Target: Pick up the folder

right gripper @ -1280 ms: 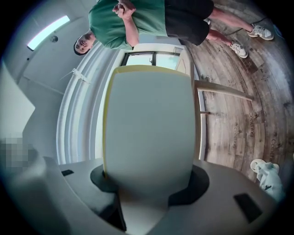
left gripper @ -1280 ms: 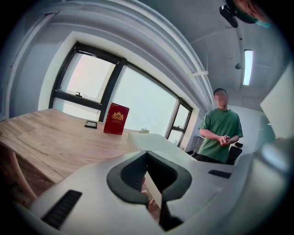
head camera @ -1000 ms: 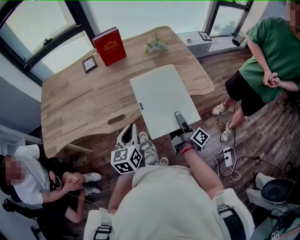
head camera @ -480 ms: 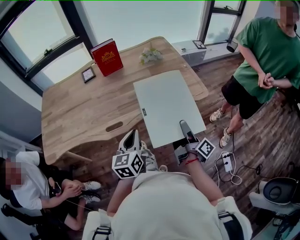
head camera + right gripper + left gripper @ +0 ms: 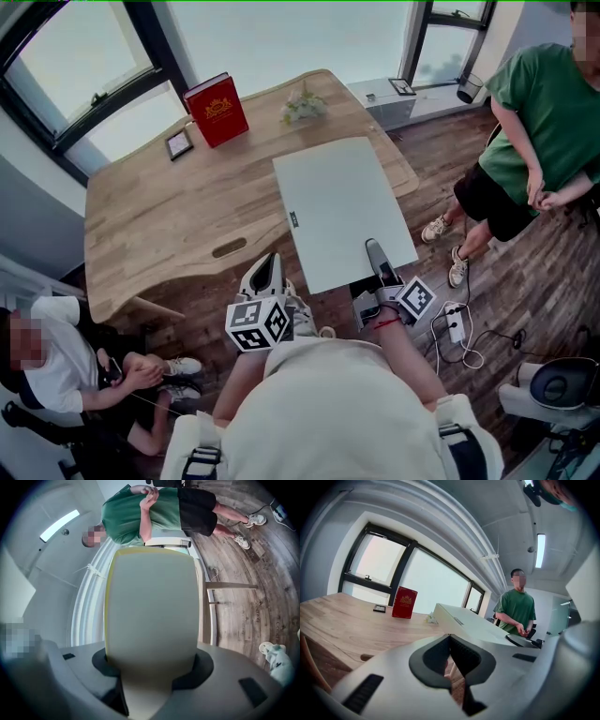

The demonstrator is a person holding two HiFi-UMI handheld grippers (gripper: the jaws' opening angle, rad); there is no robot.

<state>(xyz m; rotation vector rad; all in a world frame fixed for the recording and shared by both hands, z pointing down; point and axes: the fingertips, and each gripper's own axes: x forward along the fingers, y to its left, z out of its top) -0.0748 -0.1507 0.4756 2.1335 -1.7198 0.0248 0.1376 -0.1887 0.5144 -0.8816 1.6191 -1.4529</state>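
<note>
The folder (image 5: 342,211) is a large pale grey-white sheet held flat above the near right part of the wooden table (image 5: 159,220). My right gripper (image 5: 380,265) is shut on the middle of its near edge. In the right gripper view the folder (image 5: 152,602) fills the space between the jaws of that gripper (image 5: 151,663) and stretches away from the camera. My left gripper (image 5: 265,274) hangs just off the table's front edge, left of the folder and clear of it. Its pads (image 5: 461,656) meet with nothing between them, and the folder (image 5: 465,621) shows beyond.
A red book (image 5: 217,111) stands at the table's far side, with a small framed picture (image 5: 179,144) and a white flower bunch (image 5: 303,105). A person in green (image 5: 544,103) stands at the right, another person sits at lower left (image 5: 56,361). A power strip (image 5: 457,323) lies on the floor.
My right gripper has lifted the folder a little higher off the table. My left gripper has shifted slightly, still shut and holding nothing.
</note>
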